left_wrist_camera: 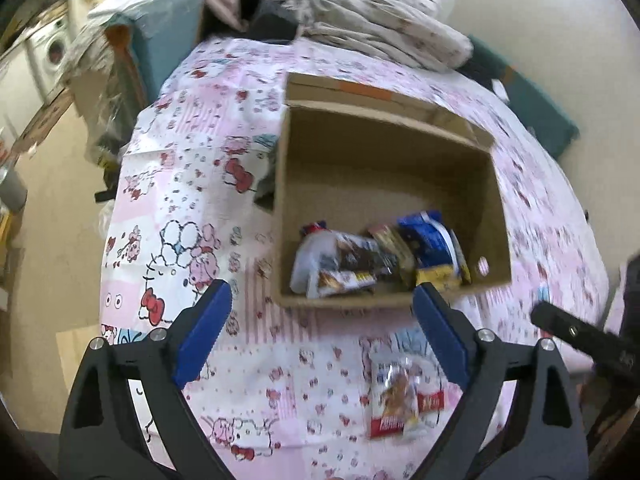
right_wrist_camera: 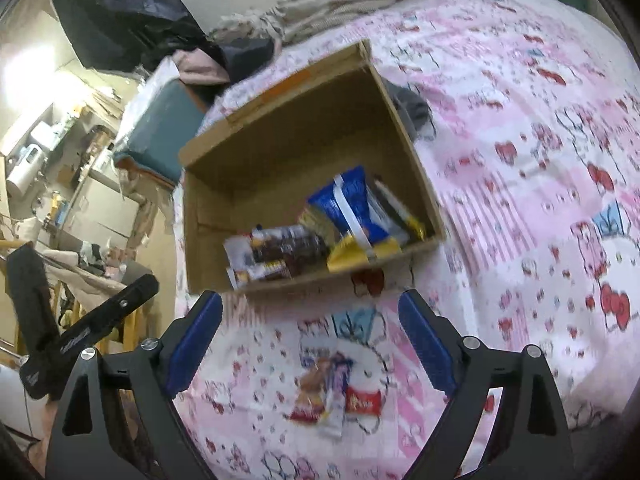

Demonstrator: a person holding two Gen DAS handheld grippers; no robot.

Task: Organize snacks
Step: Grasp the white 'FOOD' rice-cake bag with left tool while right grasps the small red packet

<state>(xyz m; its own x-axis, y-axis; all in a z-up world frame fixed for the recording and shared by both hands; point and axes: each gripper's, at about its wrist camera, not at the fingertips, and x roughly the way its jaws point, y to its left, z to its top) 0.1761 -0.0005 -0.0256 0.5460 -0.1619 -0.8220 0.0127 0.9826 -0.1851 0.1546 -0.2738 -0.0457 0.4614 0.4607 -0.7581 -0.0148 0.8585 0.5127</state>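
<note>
My left gripper (left_wrist_camera: 322, 312) and right gripper (right_wrist_camera: 310, 320) both gape wide, holding nothing. The remaining snack packets (right_wrist_camera: 334, 396) lie on the bedsheet (right_wrist_camera: 520, 160) just before the cardboard box (right_wrist_camera: 400, 120). Advice: descend squarely over one packet, pinching its middle.

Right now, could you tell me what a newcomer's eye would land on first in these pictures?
Probably the open brown cardboard box standing on the pink cartoon-print bedsheet, with a heap of colourful snack packets crowded into its near end. Next, the few small loose snack packets lying on the sheet in front of the box, between the blue pads of the open right claw.
</note>
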